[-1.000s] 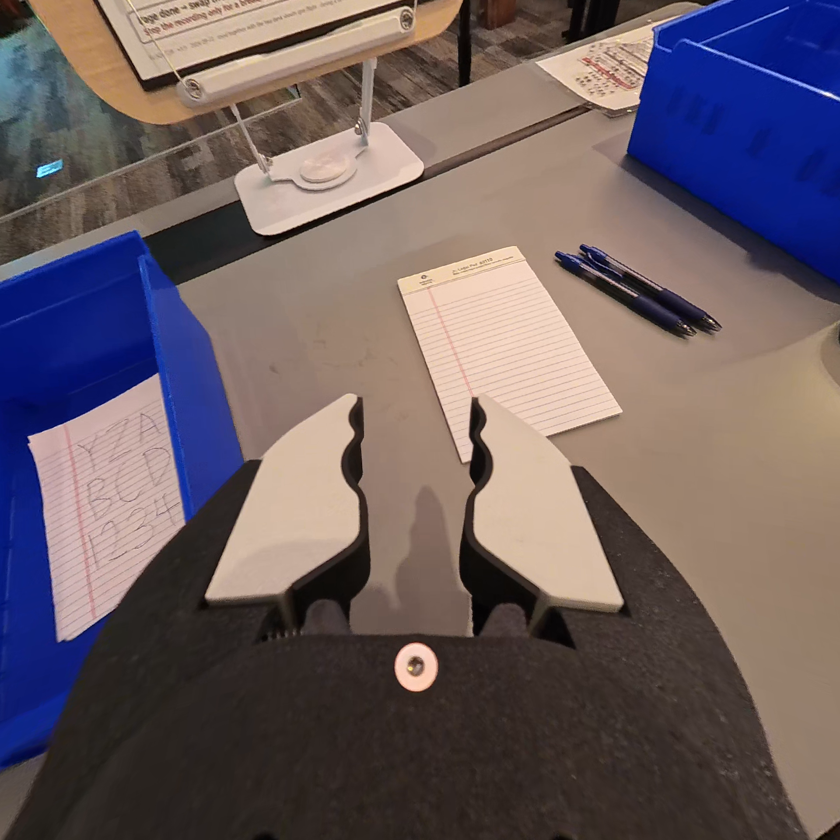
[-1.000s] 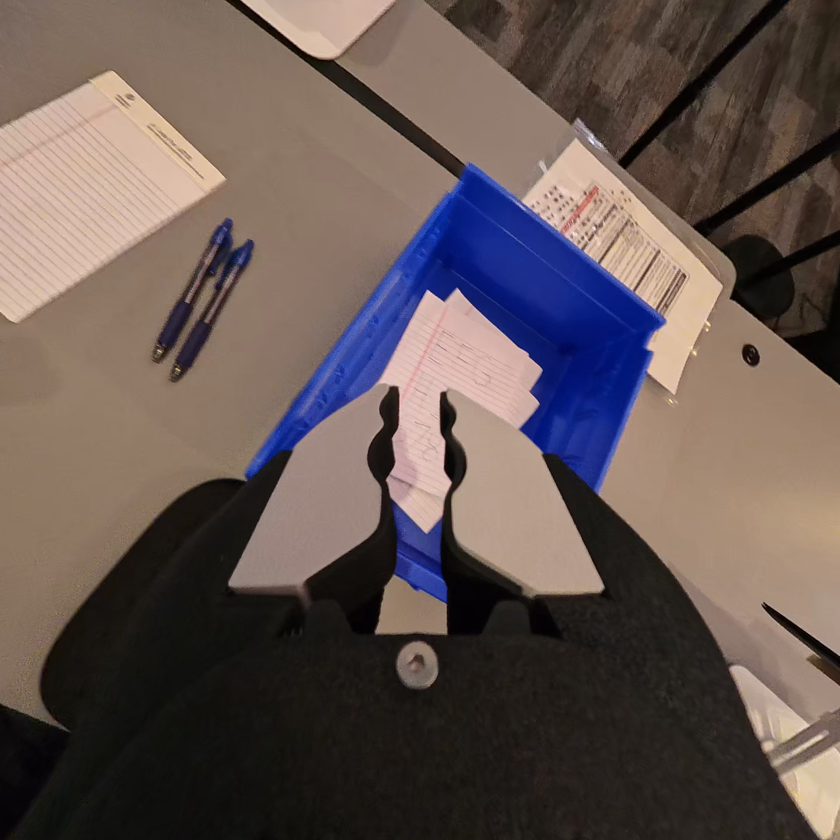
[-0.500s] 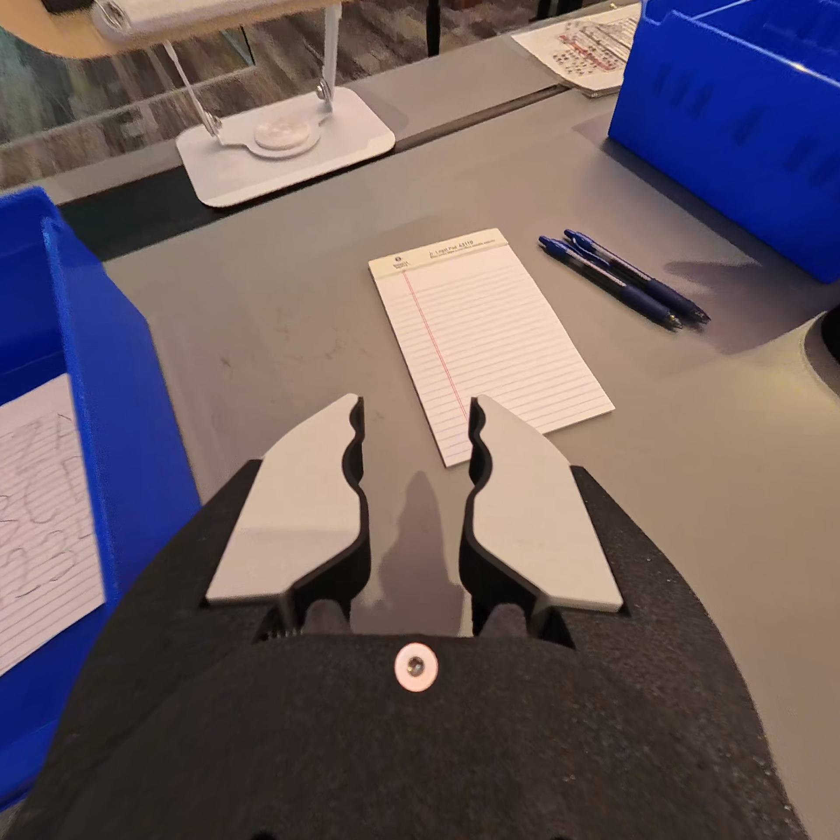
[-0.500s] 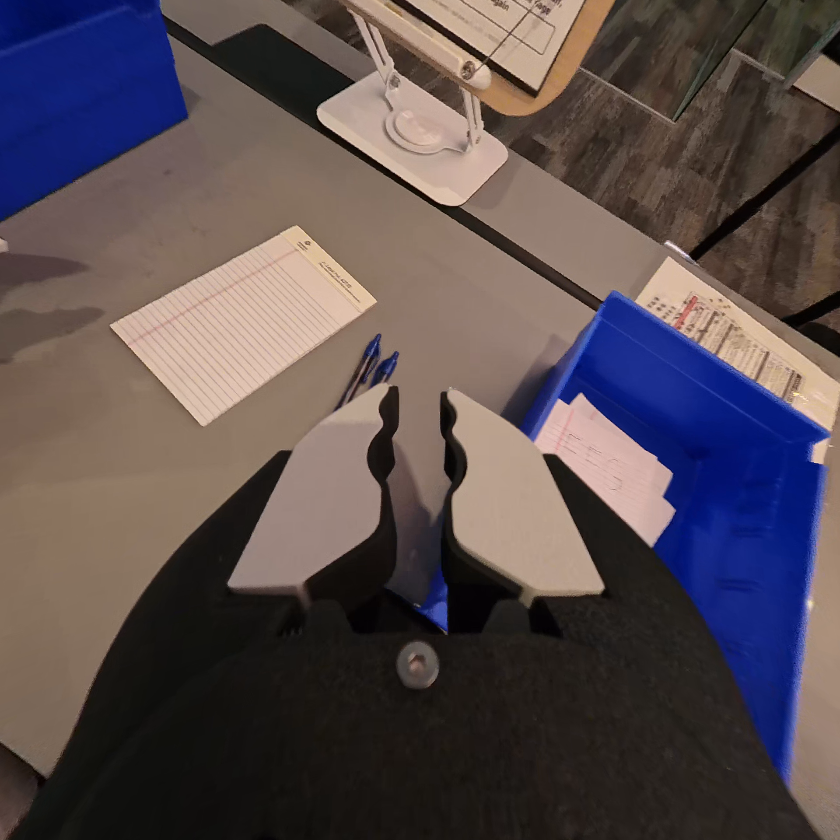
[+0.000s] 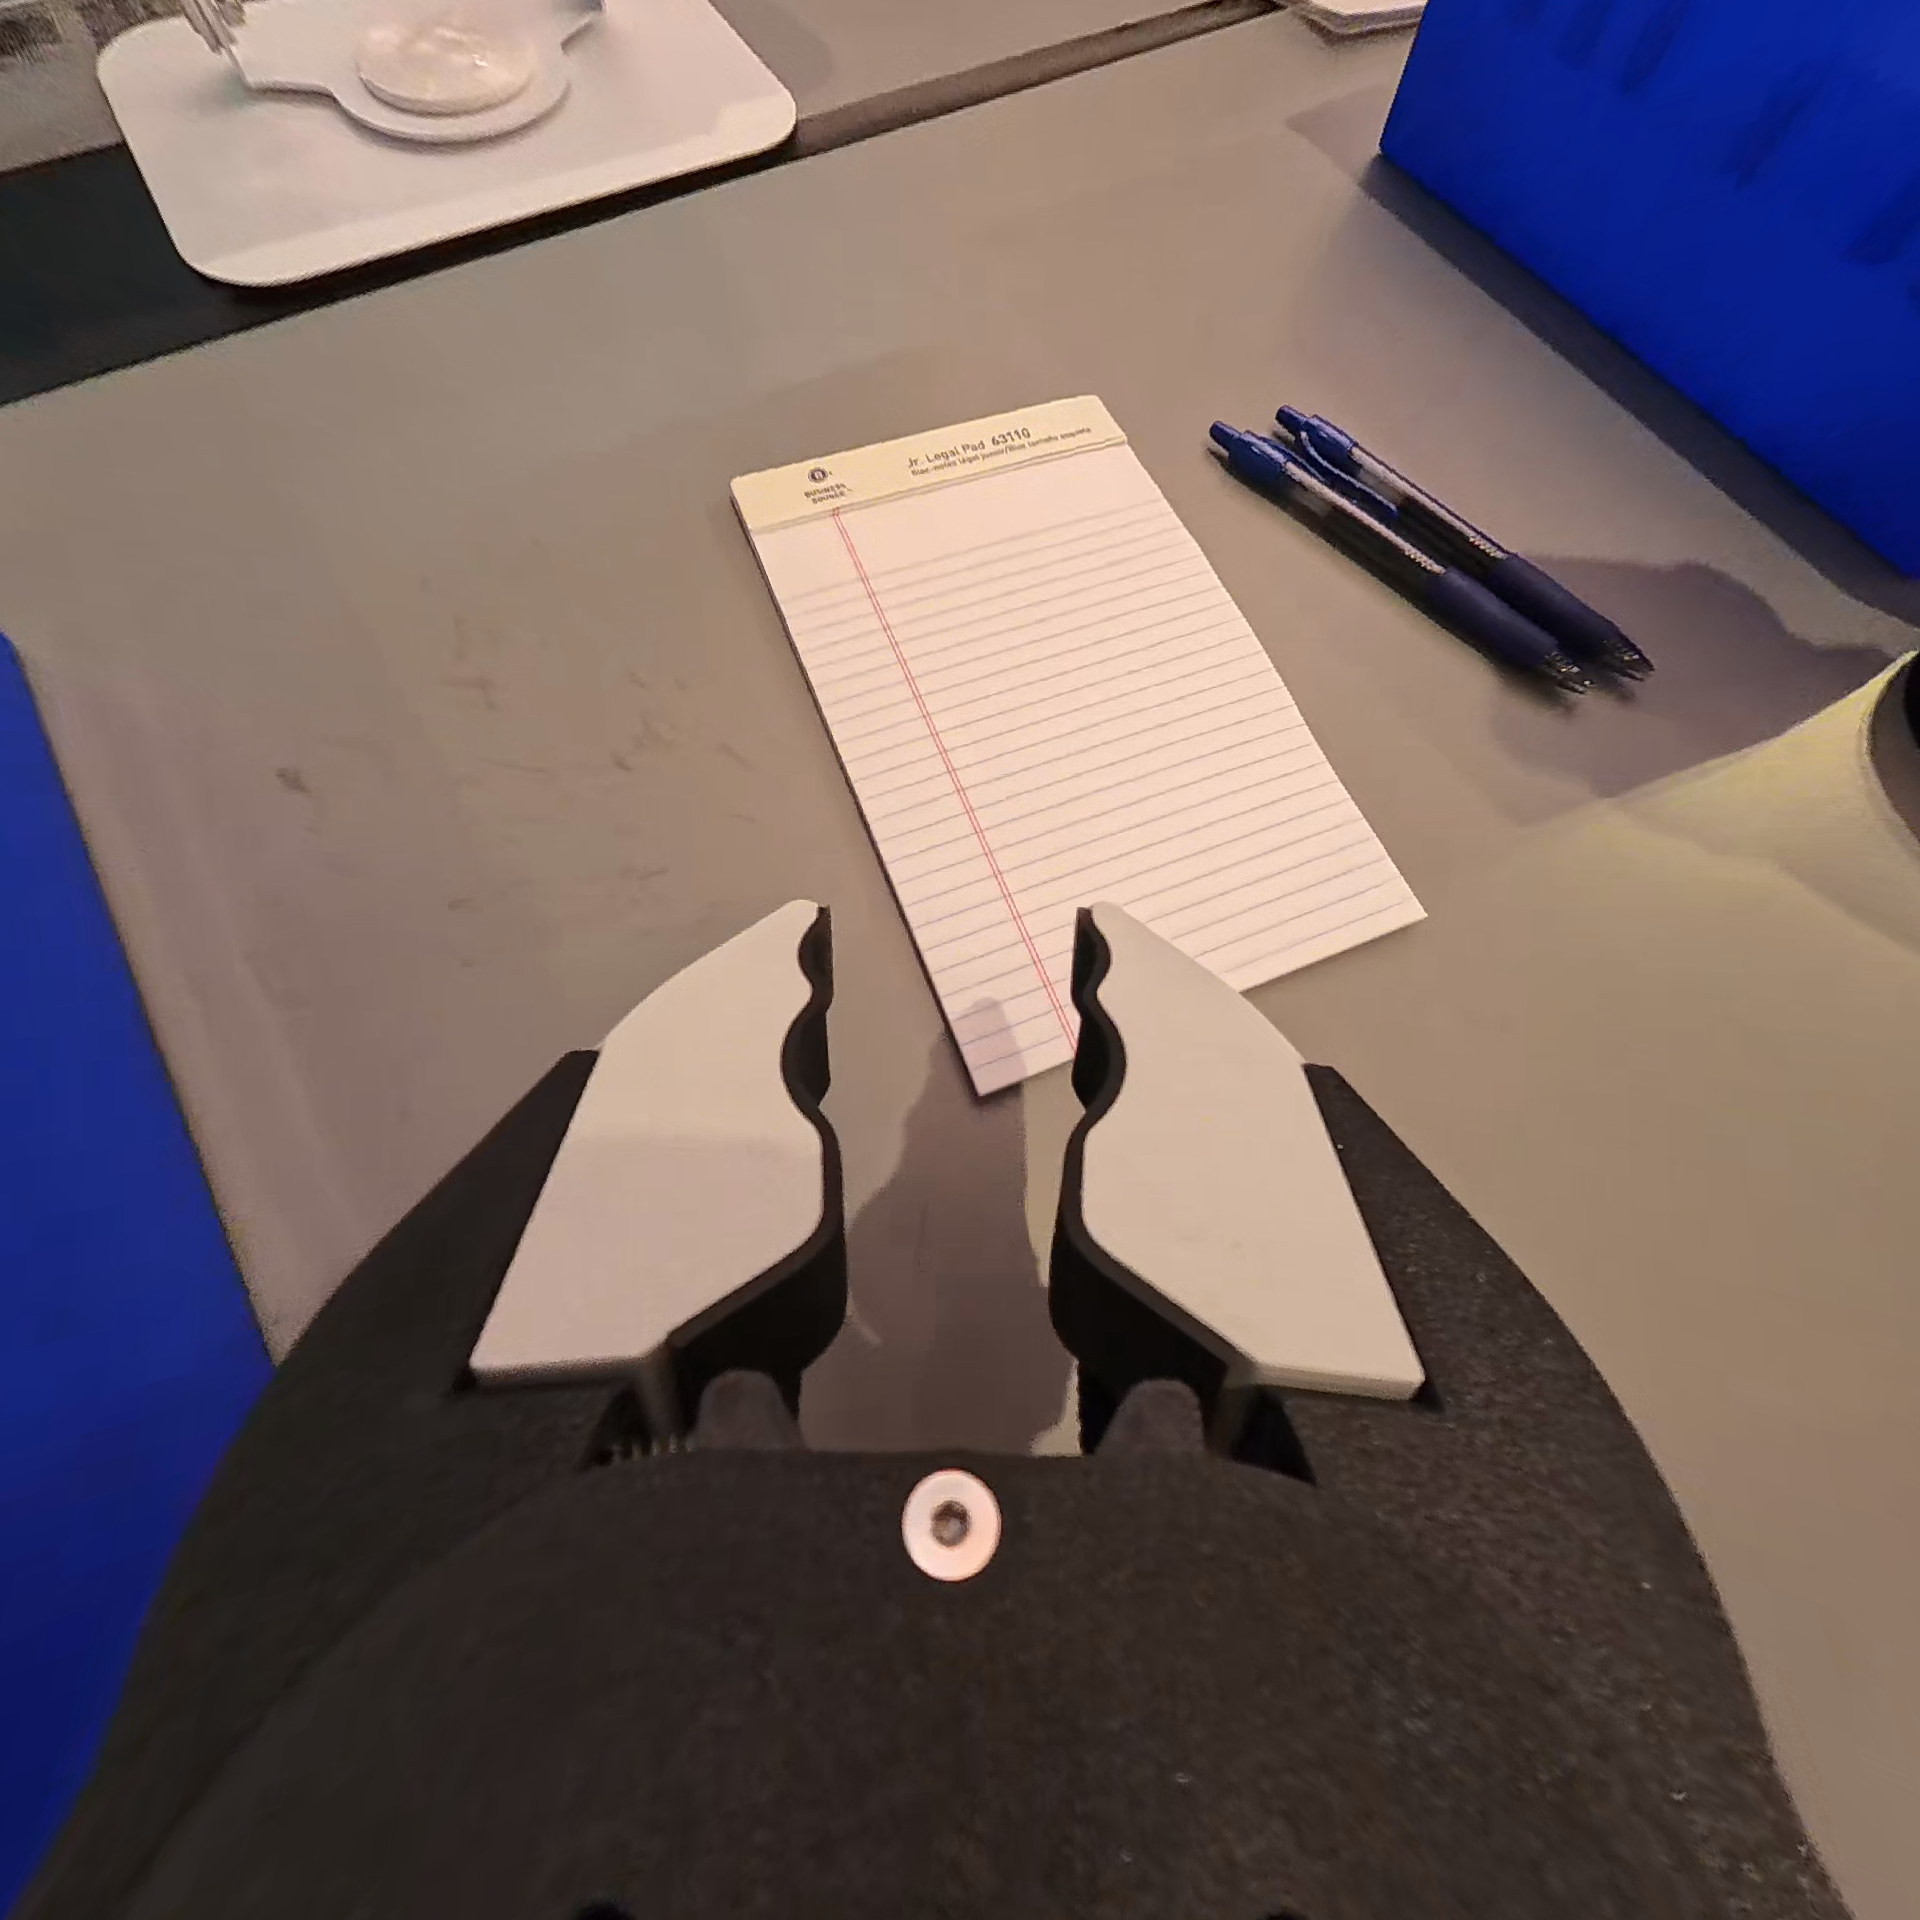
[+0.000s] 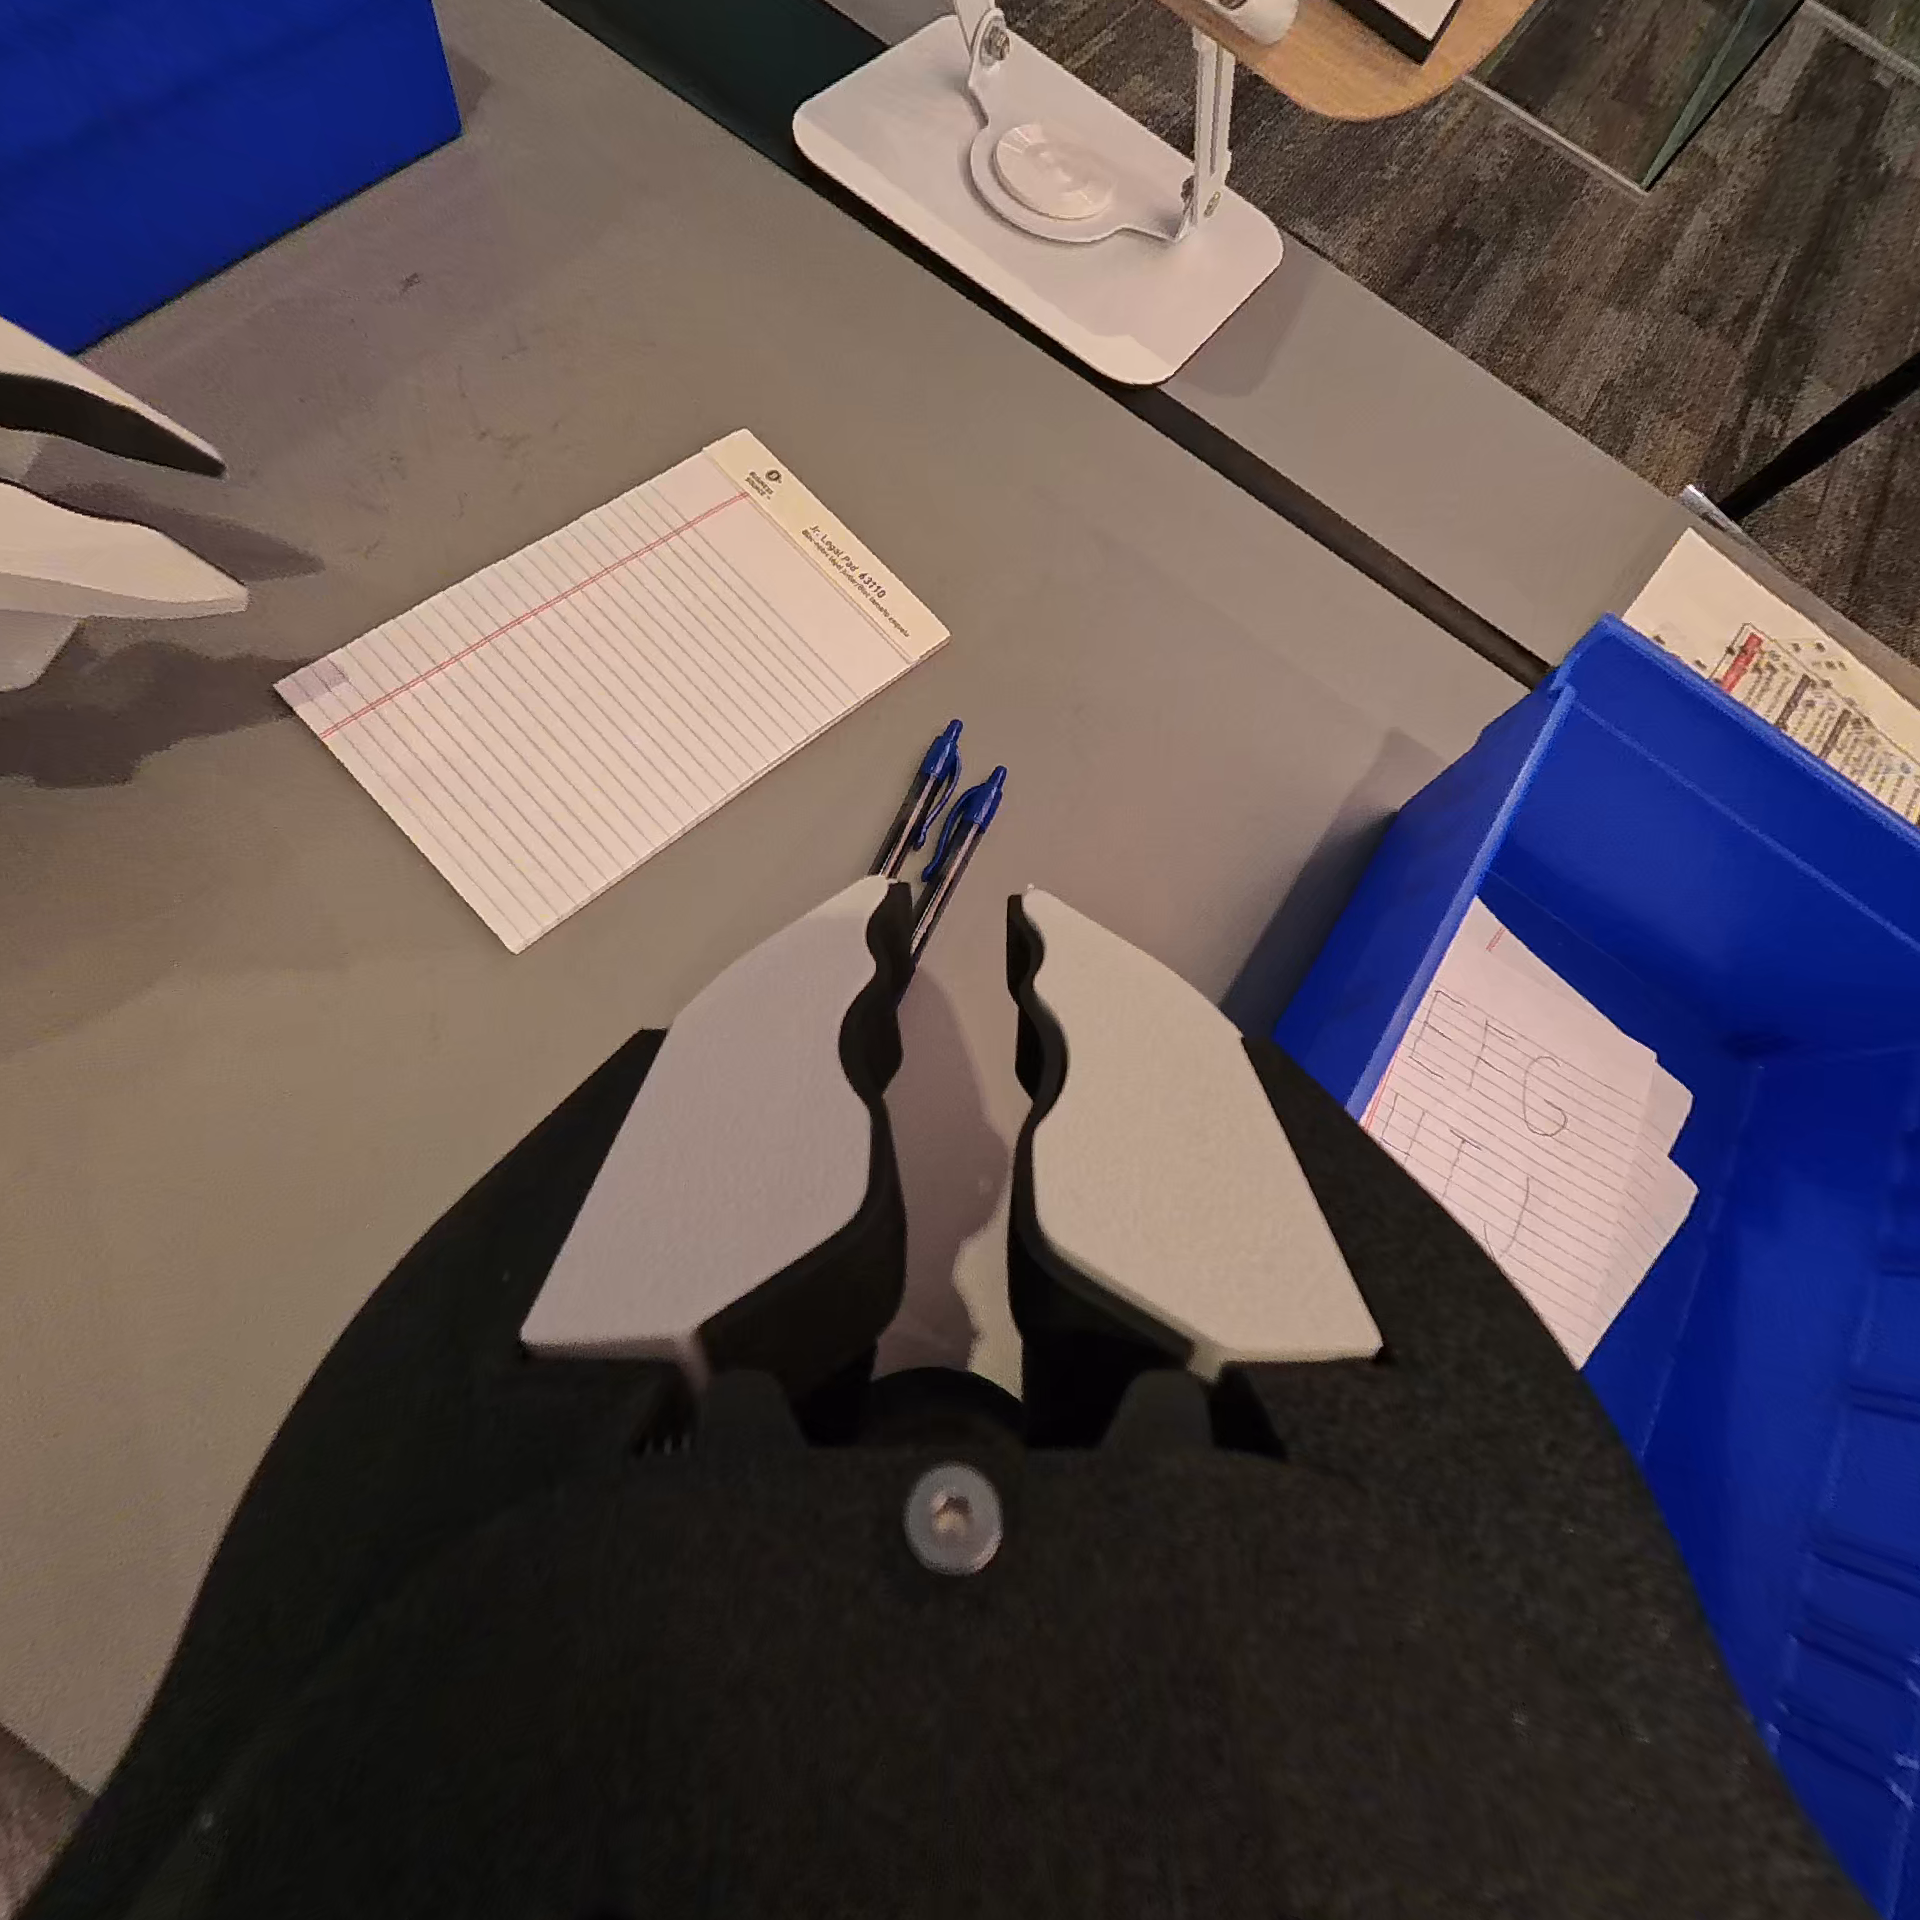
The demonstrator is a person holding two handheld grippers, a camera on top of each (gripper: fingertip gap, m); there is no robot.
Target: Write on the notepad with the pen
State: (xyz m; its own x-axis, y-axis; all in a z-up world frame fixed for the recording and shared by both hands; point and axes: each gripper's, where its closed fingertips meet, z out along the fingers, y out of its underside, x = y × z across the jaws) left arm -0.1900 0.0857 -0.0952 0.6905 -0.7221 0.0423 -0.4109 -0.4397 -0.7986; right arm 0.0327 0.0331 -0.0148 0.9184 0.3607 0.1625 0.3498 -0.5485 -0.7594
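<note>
Left wrist view: left gripper [image 5: 951, 914] jaws parted, empty, poised above the near corner of the notepad [image 5: 1049, 717]. Pad lies flat on the grey table [image 5: 468, 623], top page blank, binding strip at the far end. Two blue pens [image 5: 1429, 551] lie side by side just right of the pad, not touching it.

Right wrist view: right gripper [image 6: 951, 894] jaws parted, holding nothing, tips just over the pens' near ends. Blue bin [image 6: 1714, 935] to the right holds written sheets [image 6: 1527, 1132]. White stand base [image 6: 1039, 197] sits far.
</note>
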